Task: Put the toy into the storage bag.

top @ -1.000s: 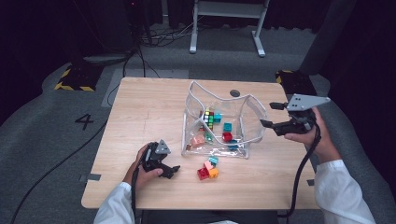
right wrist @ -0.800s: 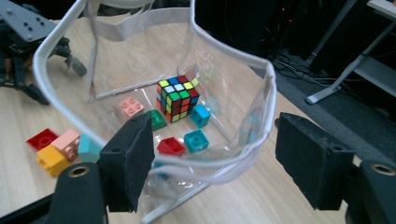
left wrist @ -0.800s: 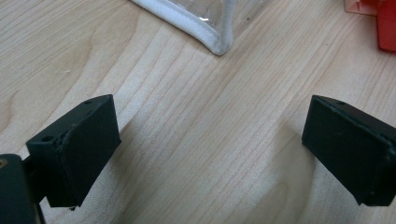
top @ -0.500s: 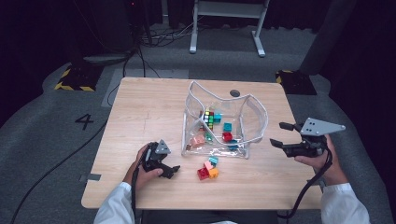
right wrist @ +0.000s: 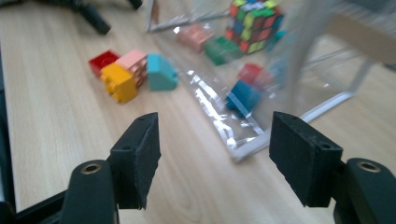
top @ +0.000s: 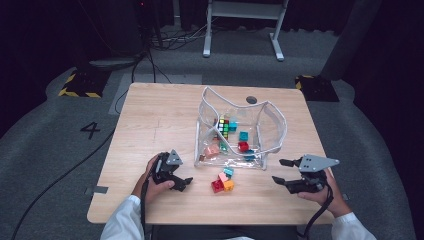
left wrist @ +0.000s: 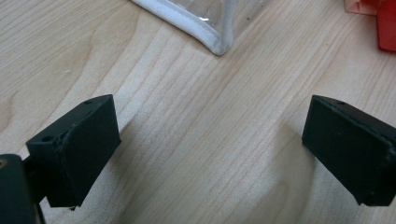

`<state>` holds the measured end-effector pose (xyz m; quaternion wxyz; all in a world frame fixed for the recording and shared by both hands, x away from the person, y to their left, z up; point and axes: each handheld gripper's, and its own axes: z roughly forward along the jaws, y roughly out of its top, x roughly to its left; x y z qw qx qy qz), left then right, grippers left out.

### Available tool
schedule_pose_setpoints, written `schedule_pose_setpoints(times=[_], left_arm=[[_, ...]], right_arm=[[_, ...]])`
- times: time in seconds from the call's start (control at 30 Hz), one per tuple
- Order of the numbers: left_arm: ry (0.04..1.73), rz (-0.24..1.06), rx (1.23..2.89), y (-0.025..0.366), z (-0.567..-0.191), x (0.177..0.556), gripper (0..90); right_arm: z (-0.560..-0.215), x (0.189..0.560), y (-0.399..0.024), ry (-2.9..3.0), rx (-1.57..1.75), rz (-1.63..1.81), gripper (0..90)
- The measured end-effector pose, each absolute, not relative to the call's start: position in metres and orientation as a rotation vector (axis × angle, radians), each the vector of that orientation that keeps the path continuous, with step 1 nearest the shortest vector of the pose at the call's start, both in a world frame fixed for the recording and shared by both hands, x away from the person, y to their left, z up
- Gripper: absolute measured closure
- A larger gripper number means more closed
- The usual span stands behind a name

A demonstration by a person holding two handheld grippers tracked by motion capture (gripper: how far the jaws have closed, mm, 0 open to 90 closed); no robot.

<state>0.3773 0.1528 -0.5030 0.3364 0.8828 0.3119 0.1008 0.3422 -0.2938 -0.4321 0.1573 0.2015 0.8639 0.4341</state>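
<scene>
High view: a wooden counter carries a clear bag with white edging, standing open near its middle. Inside lie a cube puzzle and loose bricks in teal, red, pink and green. Outside the bag, at its 6 o'clock and just beside its front edge, sits a small cluster of bricks: red, orange, pink and teal, touching one another. The left gripper rests on the counter at the cluster's 9 o'clock, near it, with bare wood between. The right gripper sits at the cluster's 3 o'clock, farther off, low over the counter, pointing toward the bag's near right corner. Its jaws have just been closing, with nothing between them.

Left gripper view: the jaws stand wide over bare wood, holding nothing. At 12 o'clock the bag's white corner lies ahead; at 2 o'clock a red brick pokes in at the edge.

Right gripper view: the jaws are moderately wide and empty. Between them, ahead, lies the bag's flattened plastic corner, which stands between this gripper and the bricks inside. The cluster lies at 11 o'clock, free of the bag; the puzzle shows at 1 o'clock through the plastic.
</scene>
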Motion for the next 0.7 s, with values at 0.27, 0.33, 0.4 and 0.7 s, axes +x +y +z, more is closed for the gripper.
schedule_pose_setpoints(times=[0.27,0.33,0.4,0.7], left_arm=[[0.83,0.266,2.306,0.153,-0.502,0.376,4.1],[0.827,0.265,2.305,0.153,-0.503,0.376,4.1],[0.83,0.265,2.305,0.153,-0.502,0.376,4.1],[0.806,0.271,2.302,0.153,-0.503,0.378,4.1]], right_arm=[[-0.461,0.338,-0.264,2.596,0.497,1.243,35.8],[-0.466,0.338,-0.255,2.611,0.473,1.266,36.2],[-0.47,0.339,-0.246,2.641,0.459,1.272,36.2],[-0.49,0.343,-0.204,2.723,0.418,1.269,36.4]])
